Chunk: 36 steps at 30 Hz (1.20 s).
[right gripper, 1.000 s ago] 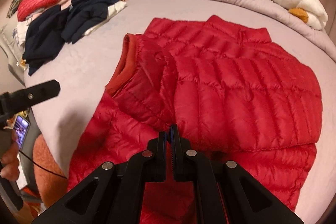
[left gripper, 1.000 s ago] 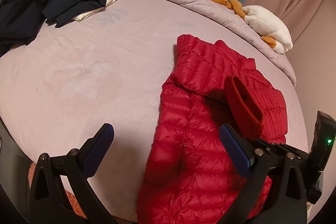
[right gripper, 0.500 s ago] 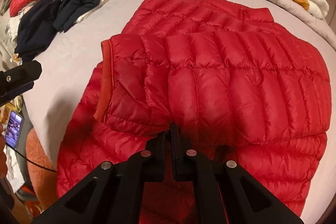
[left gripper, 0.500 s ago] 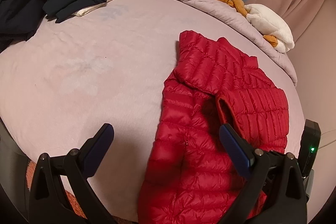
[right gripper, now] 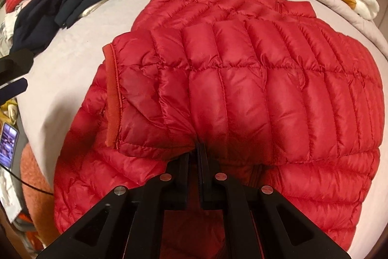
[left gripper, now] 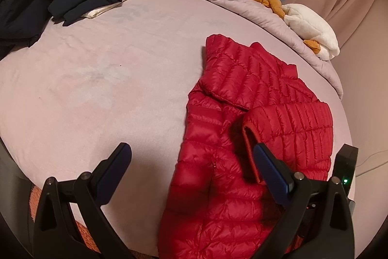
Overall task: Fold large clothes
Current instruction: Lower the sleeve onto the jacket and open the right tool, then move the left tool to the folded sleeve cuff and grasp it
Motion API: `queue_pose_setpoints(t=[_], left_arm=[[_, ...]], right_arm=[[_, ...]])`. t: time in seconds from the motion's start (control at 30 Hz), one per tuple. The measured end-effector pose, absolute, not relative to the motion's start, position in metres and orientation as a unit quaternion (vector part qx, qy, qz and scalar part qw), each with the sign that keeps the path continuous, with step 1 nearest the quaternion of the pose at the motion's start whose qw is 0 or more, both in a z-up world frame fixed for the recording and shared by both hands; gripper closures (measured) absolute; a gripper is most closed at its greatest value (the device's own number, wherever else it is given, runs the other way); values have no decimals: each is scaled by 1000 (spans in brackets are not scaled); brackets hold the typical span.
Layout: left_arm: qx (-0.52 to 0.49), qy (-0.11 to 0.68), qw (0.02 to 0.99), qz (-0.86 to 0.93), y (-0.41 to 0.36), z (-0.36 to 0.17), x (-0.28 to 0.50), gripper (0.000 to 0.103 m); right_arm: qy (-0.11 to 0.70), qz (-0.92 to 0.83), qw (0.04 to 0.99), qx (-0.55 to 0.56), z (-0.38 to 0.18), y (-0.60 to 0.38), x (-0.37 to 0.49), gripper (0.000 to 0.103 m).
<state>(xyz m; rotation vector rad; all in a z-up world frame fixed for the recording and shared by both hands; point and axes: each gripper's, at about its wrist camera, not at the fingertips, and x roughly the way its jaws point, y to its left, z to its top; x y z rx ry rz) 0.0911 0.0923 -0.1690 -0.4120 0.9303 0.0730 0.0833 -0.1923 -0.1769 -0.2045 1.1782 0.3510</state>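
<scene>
Right gripper [right gripper: 198, 149] clenched on red jacket [right gripper: 242, 94] (right view only), left gripper [left gripper: 191, 162] spread wide, empty.

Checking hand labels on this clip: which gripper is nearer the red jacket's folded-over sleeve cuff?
Right. The right gripper is shut on the sleeve of the red jacket, close to the cuff. The left gripper hangs open above the bed, gripping nothing.

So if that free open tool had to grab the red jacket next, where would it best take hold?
Probably the jacket's unfolded left edge, near the hem. It lies flat as a thin border right at the bare sheet, so the left tool, open above it, could come down from the sheet side and pinch it. The right tool already clamps the folded-over flap.
</scene>
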Motion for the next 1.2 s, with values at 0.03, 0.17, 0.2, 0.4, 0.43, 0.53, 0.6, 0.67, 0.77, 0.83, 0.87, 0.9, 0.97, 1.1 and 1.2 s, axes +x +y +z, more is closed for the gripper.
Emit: queue_pose_setpoints(t=[0.03,0.17,0.2,0.4,0.43,0.53,0.6,0.67,0.77,0.83,0.87,0.9,0.97,1.1,1.2], left_arm=[[-197,445,873,35,92,-169,91,2],[-195,444,874,33,90,-168,91,2],[-194,444,874,33,89,-167,90,2],[-191,442,876,25,85,-163,89,2],[-192,440,877,24,85,-162,88,2],[-190,437,879,24,84,-160,87,2],[-189,436,880,23,82,-158,87,2],[-188,436,880,20,80,-157,88,2],[-185,437,880,15,76,-157,89,2],[-184,438,880,10,72,-158,90,2],[-183,439,880,7,70,-159,91,2],[-181,441,879,3,67,-161,92,2],[-179,448,876,-2,63,-163,95,3],[-171,455,873,-19,49,-166,99,3],[-162,461,872,-30,38,-169,103,3]], right_arm=[[553,164,812,-95,-177,-192,84,98],[554,162,811,-94,-178,-193,84,98],[554,162,811,-93,-178,-192,83,98],[557,170,809,-78,-169,-198,80,94],[558,175,808,-72,-166,-200,79,91],[558,179,808,-61,-159,-205,75,72],[551,179,813,-55,-152,-210,71,62],[542,183,819,-43,-144,-219,67,60],[529,183,829,-16,-130,-236,63,50],[519,178,836,3,-121,-246,61,47],[513,172,841,10,-117,-253,60,47],[507,162,847,16,-113,-260,58,46],[498,144,855,23,-109,-269,57,44],[484,97,869,30,-107,-289,55,38],[488,70,869,48,-111,-298,55,37]])
